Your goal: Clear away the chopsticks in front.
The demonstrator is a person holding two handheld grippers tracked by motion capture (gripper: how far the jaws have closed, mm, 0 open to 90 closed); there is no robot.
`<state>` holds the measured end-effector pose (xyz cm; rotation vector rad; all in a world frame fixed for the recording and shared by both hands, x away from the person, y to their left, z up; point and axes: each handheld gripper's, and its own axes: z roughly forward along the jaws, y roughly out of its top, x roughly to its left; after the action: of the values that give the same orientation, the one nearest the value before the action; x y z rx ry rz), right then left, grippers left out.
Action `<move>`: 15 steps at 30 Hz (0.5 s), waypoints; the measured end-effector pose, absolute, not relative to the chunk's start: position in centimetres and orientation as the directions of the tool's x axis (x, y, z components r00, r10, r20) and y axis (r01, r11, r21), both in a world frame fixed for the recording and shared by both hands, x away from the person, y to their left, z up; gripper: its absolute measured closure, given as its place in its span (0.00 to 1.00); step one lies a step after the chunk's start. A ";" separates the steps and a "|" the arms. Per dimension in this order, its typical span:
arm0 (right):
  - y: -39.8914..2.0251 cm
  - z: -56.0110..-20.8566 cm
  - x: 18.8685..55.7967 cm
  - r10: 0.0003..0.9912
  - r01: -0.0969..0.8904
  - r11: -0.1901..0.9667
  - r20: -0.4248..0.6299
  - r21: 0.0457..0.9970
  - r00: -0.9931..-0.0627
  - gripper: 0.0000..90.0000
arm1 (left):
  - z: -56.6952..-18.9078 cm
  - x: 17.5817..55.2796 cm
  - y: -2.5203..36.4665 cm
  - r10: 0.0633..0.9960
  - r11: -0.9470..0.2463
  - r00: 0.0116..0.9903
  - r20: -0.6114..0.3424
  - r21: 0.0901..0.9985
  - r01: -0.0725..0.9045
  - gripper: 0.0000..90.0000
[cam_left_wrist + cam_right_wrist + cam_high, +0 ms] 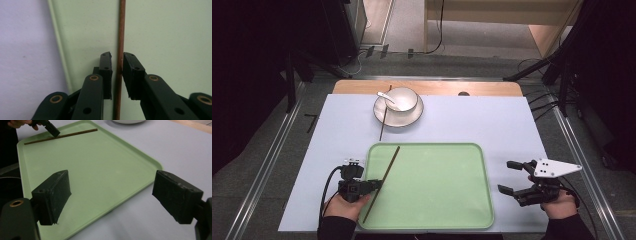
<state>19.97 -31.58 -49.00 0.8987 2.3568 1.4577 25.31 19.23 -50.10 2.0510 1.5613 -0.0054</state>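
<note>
Left gripper (pixel 117 58): jaws slightly parted, straddling chopstick (pixel 121 30) lying lengthwise between them on green tray (pixel 162 37), unclamped.

Left gripper (pixel 373 185): black body, blocky black jaws, brass-ringed pivots, small screw holes, looping black cable. Right gripper (pixel 510 177): same black build, grey three-cornered plate on top dotted with dark holes. Both hands emerge from black sleeves (pixel 334 228).

A thin brown chopstick (pixel 381 183) lies flat — slanting along the green tray's (pixel 437 200) left side.
</note>
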 end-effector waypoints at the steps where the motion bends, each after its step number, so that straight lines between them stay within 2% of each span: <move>1: -31.6 -49.0 19.9 0.605 0.379 0.319 0.121 0.869 -0.787 0.17 | -50.1 25.3 19.2 0.889 -0.173 0.326 -0.321 0.423 0.889 0.86; 6: -31.6 -49.0 19.8 0.603 0.375 0.324 0.116 0.868 -0.789 0.17 | -50.0 25.5 19.6 0.895 -0.163 0.312 -0.318 0.419 0.893 0.83; 10: -31.6 -49.0 19.8 0.599 0.374 0.326 0.116 0.868 -0.792 0.17 | -49.7 26.0 20.2 0.877 -0.158 0.327 -0.352 0.431 0.888 0.73; 11: -31.6 -49.0 19.8 0.599 0.374 0.326 0.116 0.868 -0.792 0.17 | -49.4 26.0 20.3 0.869 -0.158 0.337 -0.363 0.442 0.883 0.73; 13: -31.5 -49.0 19.8 0.599 0.375 0.324 0.119 0.868 -0.792 0.17 | -48.7 26.3 20.6 0.855 -0.166 0.372 -0.363 0.487 0.857 0.67; 14: -31.5 -49.0 19.8 0.596 0.378 0.324 0.123 0.867 -0.793 0.17 | -48.4 26.5 20.7 0.849 -0.178 0.389 -0.357 0.500 0.847 0.61; 15: -31.5 -49.0 19.8 0.596 0.378 0.324 0.123 0.867 -0.793 0.17 | -48.2 26.7 20.8 0.843 -0.194 0.410 -0.349 0.513 0.836 0.61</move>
<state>19.79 -31.46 -48.98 0.8877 2.3692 1.4600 26.73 20.76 -48.24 2.0225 1.4215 0.0134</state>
